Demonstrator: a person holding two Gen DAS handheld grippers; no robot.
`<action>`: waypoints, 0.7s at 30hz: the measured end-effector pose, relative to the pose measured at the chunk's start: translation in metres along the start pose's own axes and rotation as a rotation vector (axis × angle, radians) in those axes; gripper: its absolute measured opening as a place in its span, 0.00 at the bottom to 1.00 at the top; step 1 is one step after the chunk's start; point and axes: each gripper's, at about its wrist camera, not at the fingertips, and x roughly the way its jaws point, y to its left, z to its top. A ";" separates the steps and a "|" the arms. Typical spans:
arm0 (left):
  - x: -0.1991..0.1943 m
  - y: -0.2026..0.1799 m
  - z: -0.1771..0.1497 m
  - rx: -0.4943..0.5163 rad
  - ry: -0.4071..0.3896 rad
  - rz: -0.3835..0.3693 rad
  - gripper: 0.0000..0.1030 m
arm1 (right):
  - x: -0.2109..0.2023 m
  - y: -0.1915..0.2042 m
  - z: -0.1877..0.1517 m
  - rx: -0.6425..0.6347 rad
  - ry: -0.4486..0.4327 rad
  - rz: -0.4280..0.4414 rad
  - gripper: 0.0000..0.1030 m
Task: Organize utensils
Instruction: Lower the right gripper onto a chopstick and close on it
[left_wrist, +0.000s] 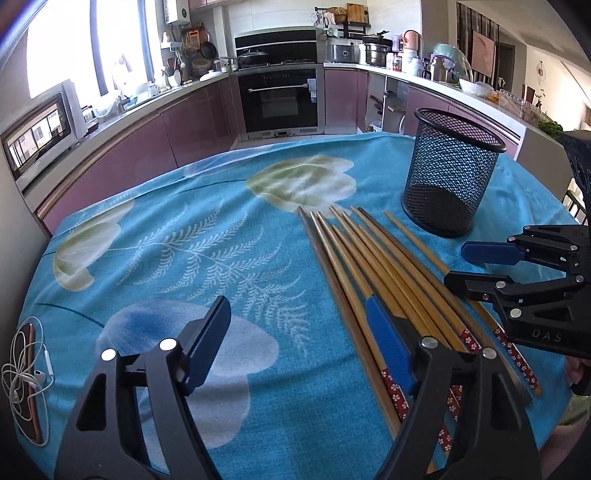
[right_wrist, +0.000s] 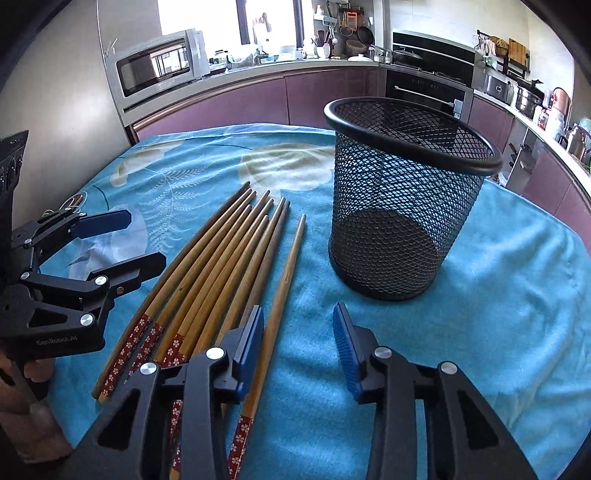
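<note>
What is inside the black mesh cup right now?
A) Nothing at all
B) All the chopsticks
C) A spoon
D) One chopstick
A. Through the wire wall of the black mesh cup you can see only its bare bottom, and the chopsticks all lie flat beside it on the blue cloth.

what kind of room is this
A home kitchen, most likely: a black built-in oven under a purple-fronted counter, a steel microwave, and pots on the worktop.
</note>
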 end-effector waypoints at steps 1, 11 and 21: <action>0.003 0.000 0.001 0.002 0.010 -0.004 0.68 | 0.000 0.000 0.000 0.001 0.001 -0.004 0.30; 0.020 0.002 0.004 -0.004 0.078 -0.045 0.60 | 0.004 0.002 0.005 -0.016 0.012 -0.012 0.28; 0.035 -0.002 0.020 -0.011 0.098 -0.055 0.37 | 0.009 0.005 0.009 -0.009 0.016 0.022 0.08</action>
